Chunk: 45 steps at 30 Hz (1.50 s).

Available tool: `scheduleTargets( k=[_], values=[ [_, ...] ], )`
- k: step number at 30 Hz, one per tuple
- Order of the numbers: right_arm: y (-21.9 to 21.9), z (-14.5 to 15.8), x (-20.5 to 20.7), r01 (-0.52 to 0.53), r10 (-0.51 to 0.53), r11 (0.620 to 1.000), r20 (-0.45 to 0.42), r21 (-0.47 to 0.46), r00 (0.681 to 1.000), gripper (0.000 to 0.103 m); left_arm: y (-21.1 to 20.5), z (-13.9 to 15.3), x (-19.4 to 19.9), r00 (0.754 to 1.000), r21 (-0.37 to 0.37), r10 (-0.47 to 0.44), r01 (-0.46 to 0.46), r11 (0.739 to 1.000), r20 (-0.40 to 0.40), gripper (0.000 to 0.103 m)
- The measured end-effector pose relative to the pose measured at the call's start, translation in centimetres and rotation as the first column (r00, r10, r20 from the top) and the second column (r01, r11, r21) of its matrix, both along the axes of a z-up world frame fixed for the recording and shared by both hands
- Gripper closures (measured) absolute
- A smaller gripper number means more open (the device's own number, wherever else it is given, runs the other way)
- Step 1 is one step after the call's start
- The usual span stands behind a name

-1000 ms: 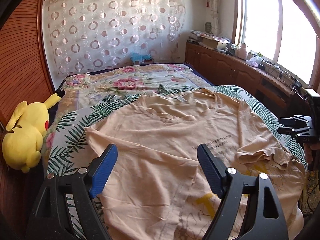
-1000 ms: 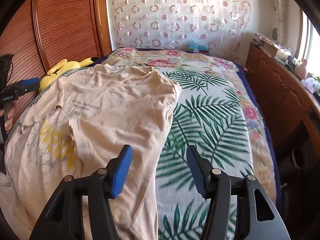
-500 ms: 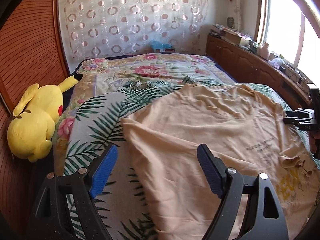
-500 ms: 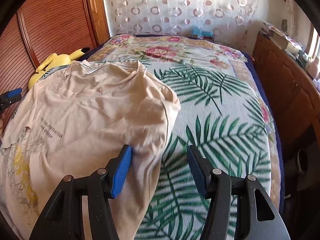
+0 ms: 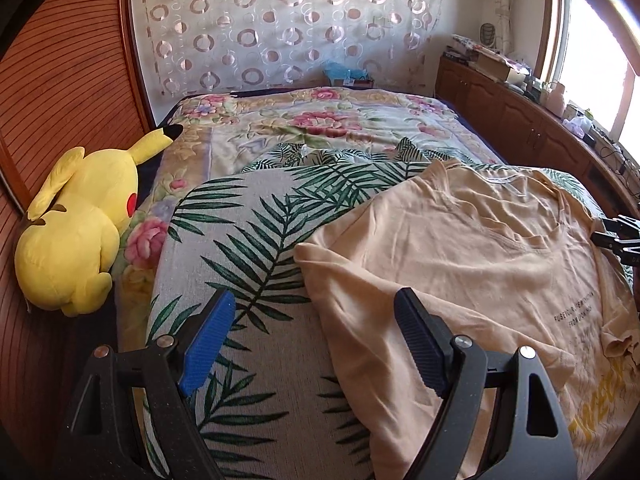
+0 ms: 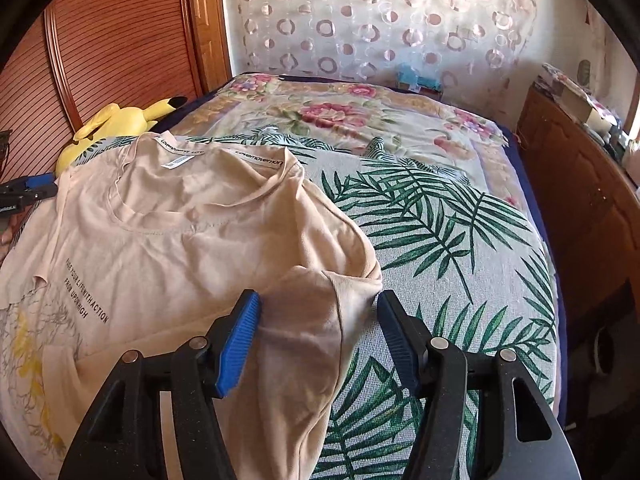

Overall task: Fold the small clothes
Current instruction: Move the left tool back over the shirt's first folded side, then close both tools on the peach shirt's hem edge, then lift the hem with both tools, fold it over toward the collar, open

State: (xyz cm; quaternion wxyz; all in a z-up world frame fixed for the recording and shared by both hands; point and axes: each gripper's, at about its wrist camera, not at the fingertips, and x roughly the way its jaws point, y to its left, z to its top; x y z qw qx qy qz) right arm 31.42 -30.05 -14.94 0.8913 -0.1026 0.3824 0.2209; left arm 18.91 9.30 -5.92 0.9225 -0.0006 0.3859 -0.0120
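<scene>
A beige T-shirt (image 5: 472,264) lies spread on the bed, with printed text and a yellow graphic on its front; it also shows in the right wrist view (image 6: 192,248). My left gripper (image 5: 308,344) is open and empty, its jaws straddling the shirt's left side edge from above. My right gripper (image 6: 318,340) is open and empty, with the shirt's right sleeve (image 6: 316,320) between its jaws. Each gripper appears at the far edge of the other's view: the right one (image 5: 618,236), the left one (image 6: 28,190).
The bed has a palm-leaf cover (image 5: 248,248) over a floral quilt (image 5: 320,120). A yellow plush toy (image 5: 76,216) lies at the bed's left edge by a wooden slatted wall (image 5: 60,80). A wooden cabinet (image 6: 584,184) with clutter runs along the right side.
Both grippers swung outward: the left toward the shirt's left edge, the right toward the right sleeve. The shirt has shifted in both views. Both stay open.
</scene>
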Motion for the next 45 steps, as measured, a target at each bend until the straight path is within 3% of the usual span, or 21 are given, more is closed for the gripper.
scheduleTargets(
  k=[9, 14, 16, 21, 22, 24, 25, 27, 30, 35, 45],
  values=[
    [-0.2, 0.2, 0.0, -0.001, 0.001, 1.0, 0.0, -0.003, 1.0, 0.038, -0.5, -0.5, 1.4, 0.999, 0.011, -0.018, 0.018, 1.0, -0.036, 0.021],
    [-0.2, 0.2, 0.0, -0.002, 0.002, 1.0, 0.0, -0.003, 1.0, 0.038, -0.2, -0.4, 1.3, 0.999, -0.028, -0.027, 0.026, 0.999, -0.037, 0.021],
    [-0.1, 0.1, 0.0, -0.002, 0.002, 1.0, 0.0, -0.003, 1.0, 0.038, -0.2, -0.5, 1.4, 0.998, -0.049, -0.043, 0.041, 0.998, -0.042, 0.026],
    [-0.1, 0.2, 0.1, -0.008, 0.008, 1.0, 0.0, -0.004, 1.0, 0.038, -0.4, -0.2, 1.2, 0.998, -0.058, -0.055, 0.053, 0.997, -0.04, 0.065],
    [0.0, 0.3, 0.1, -0.021, 0.021, 1.0, 0.001, -0.004, 1.0, 0.04, -0.4, -0.2, 1.2, 0.997, -0.06, -0.061, 0.058, 0.997, -0.043, 0.068],
    [0.3, 0.4, 0.2, -0.054, 0.054, 0.999, 0.002, 0.001, 0.999, 0.058, -0.5, -0.2, 1.4, 0.996, -0.059, -0.074, 0.071, 0.996, -0.049, 0.079],
    [0.5, 0.5, 0.4, -0.053, 0.053, 0.999, 0.002, -0.005, 0.999, 0.062, -0.6, -0.1, 1.4, 0.995, -0.059, -0.079, 0.076, 0.995, -0.052, 0.082],
    [1.0, 0.6, 0.7, -0.078, 0.078, 0.997, -0.012, -0.004, 0.997, 0.095, -0.8, 0.0, 1.5, 0.995, -0.062, -0.088, 0.085, 0.994, -0.055, 0.095],
    [2.1, 0.9, 0.3, -0.125, 0.125, 0.992, -0.012, -0.013, 0.992, 0.095, -1.3, 0.7, 0.9, 0.996, -0.064, -0.083, 0.08, 0.995, -0.042, 0.098],
    [2.8, 3.3, -3.0, -0.155, 0.152, 0.987, 0.075, 0.033, 0.986, 0.096, -3.0, 3.3, -2.5, 0.991, -0.069, -0.124, 0.127, 0.989, 0.043, 0.099],
    [-1.0, 5.7, -11.9, -0.146, 0.119, 0.981, 0.196, 0.127, 0.973, 0.096, -4.2, 7.3, -11.4, 0.968, -0.068, -0.163, 0.179, 0.982, 0.189, 0.099]
  ],
)
